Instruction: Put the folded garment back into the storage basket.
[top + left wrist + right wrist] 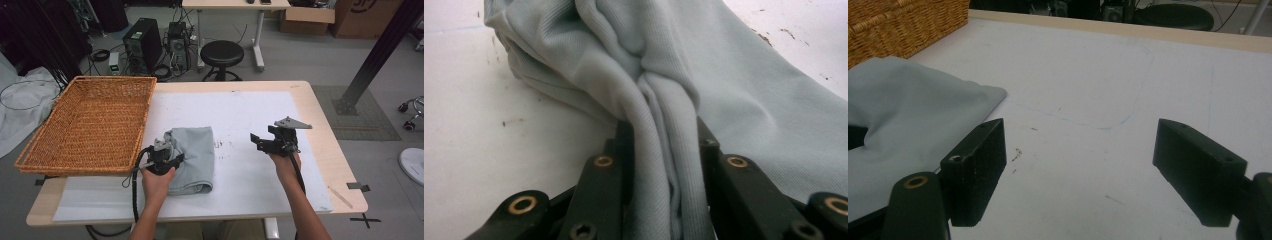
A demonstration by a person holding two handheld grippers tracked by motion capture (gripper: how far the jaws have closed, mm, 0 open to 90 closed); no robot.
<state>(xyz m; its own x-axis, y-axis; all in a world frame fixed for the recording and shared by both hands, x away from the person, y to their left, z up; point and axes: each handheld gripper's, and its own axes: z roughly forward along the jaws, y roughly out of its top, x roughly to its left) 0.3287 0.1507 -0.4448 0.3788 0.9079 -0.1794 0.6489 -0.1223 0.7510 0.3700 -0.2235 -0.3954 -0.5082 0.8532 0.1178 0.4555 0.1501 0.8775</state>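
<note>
The left gripper (167,152) pinches a bunched fold of the grey cloth (192,157), which lies on the white mat (250,115) right beside the wicker basket (90,122). The basket sits just left of that grip. The right gripper (265,140) hangs spread and empty, well apart. One cloth, one basket.

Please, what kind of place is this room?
Probably a lab or workshop for recording handling tasks: computer towers with loose cables stand on the floor, a cardboard box sits at the back, and the worktable carries a white mat.
</note>
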